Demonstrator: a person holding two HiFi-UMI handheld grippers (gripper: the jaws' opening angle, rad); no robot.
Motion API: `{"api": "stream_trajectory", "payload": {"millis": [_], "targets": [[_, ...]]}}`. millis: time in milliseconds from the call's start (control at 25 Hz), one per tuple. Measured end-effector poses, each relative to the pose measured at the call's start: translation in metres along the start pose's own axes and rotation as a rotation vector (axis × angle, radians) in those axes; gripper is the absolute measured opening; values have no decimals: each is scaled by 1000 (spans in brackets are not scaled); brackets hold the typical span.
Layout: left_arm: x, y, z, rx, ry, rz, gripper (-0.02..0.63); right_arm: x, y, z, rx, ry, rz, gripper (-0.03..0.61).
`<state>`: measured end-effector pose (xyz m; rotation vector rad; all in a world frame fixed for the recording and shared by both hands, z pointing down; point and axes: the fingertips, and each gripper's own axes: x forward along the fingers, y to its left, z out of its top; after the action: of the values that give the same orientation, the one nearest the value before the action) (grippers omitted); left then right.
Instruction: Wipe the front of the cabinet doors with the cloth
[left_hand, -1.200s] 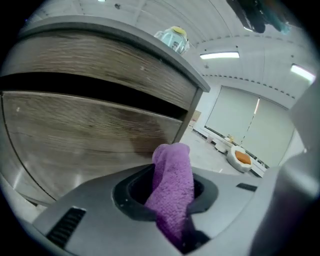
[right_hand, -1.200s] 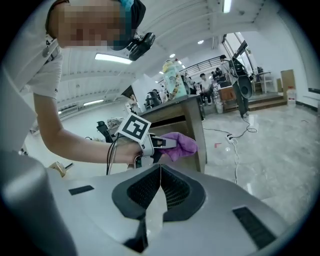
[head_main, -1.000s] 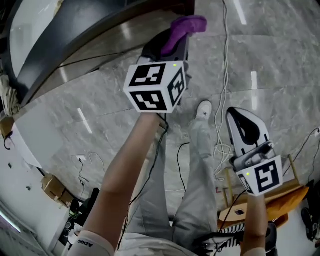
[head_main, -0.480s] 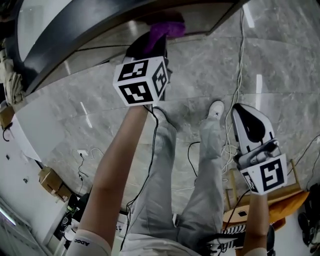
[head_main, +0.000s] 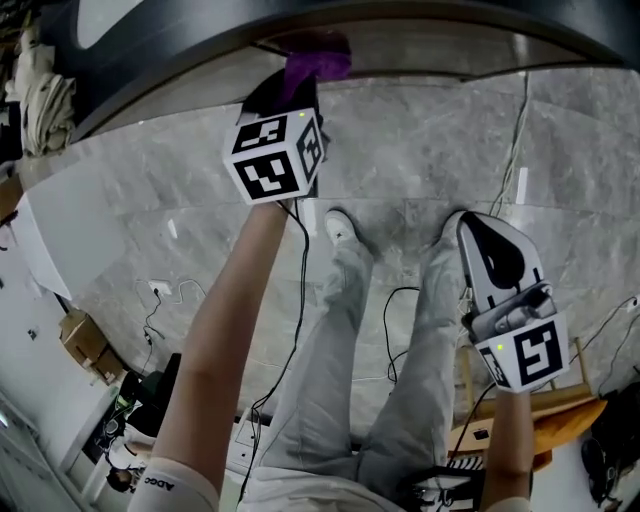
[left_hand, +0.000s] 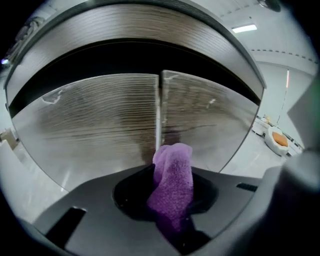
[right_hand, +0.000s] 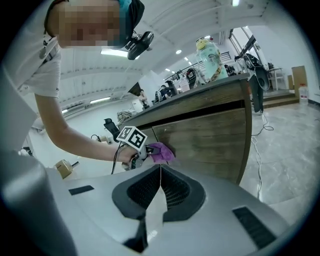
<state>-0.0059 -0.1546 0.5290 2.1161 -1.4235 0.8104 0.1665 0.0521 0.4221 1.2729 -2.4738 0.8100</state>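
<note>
Left gripper view showed the left gripper (left_hand: 167, 202) clamped on the fuzzy purple cloth (left_hand: 173, 172), held up at the seam between the two grey wood-grain cabinet doors (left_hand: 100, 115); right gripper (right_hand: 160, 190) hung well apart, near side, jaws together, empty

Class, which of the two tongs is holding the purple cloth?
The left tongs, the black pair raised at the cabinet doors, are shut on the purple cloth. The right tongs, the pale grey pair held back, are shut and empty.
</note>
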Motion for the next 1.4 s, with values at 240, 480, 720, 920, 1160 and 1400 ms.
{"api": "stream_trajectory", "payload": {"millis": [240,480,720,920,1160,1400], "targets": [[-12,27,-9,-12,3,31,94,14,18,-5,6,6,27,26],[-6,-35,-31,26,48,-31,94,-4,-1,-3,9,2,47,26],[28,-159,-46,66,95,-155,94,-54,-58,-20,15,31,28,27],[63,-251,-52,91,129,-240,94,-98,-118,-41,83,21,-60,26],[109,-309,-51,178,178,-293,94,-132,-173,-56,157,-25,-156,26],[128,-298,-29,172,168,-240,94,-138,-175,-69,200,-41,-190,26]]}}
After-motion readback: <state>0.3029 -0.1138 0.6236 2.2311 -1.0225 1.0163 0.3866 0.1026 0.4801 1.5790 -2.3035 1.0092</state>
